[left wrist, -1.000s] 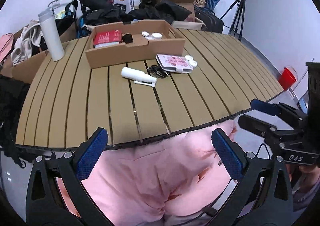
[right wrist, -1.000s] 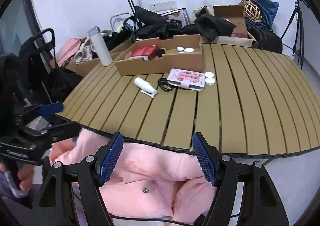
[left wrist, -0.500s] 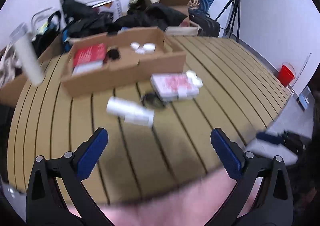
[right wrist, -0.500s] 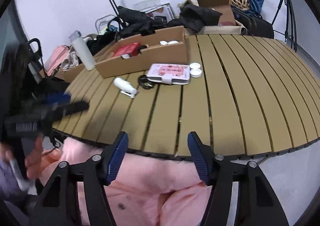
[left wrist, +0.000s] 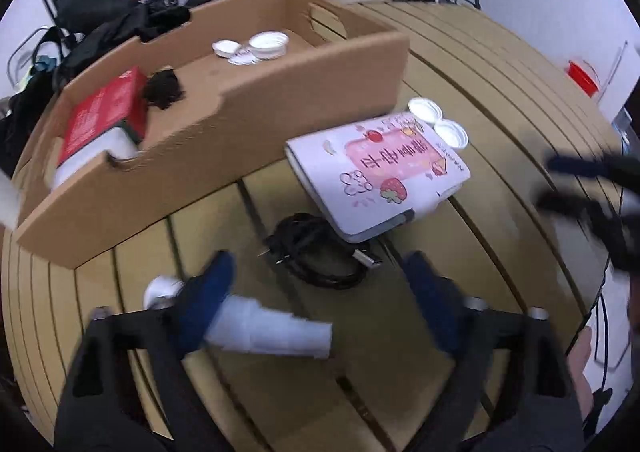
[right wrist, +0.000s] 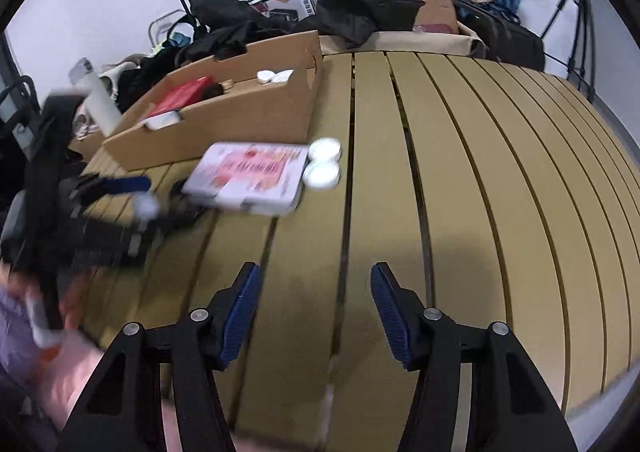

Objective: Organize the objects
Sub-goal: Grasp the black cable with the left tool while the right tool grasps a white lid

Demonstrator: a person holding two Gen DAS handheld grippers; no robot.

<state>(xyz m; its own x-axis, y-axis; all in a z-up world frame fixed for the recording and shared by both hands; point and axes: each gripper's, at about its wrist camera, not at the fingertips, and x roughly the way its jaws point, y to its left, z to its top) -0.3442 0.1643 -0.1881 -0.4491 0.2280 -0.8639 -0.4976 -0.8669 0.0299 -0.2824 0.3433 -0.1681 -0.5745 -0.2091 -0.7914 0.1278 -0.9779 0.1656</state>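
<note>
Left wrist view: left gripper (left wrist: 320,292) is low over the slat table (left wrist: 500,99), jaws spread wide, nothing between the pads. A white bottle (left wrist: 264,326) lies on its side just under/behind the left finger (left wrist: 204,304), partly hidden by it; contact can't be told, frame is blurred there. A coiled black cable (left wrist: 320,254) sits between the fingertips' line and the pink-and-white pack (left wrist: 380,171), its edge tucked under the pack's near corner. Two white lids (left wrist: 438,121) lie at the pack's far right corner, touching or nearly so. Behind is the cardboard tray (left wrist: 248,131), w/ a red box (left wrist: 100,117), a black clump (left wrist: 162,89) and more white caps (left wrist: 252,47) inside.

Right wrist view: right gripper (right wrist: 316,312) hovers over bare slats near the table's front edge, jaws also wide, holding nothing, well apart from the objects. Pack (right wrist: 250,175) and lids (right wrist: 324,163) lie ahead to its left, tray (right wrist: 224,119) beyond. Left gripper (right wrist: 116,187) shows blurred at far left by the bottle (right wrist: 146,205).
</note>
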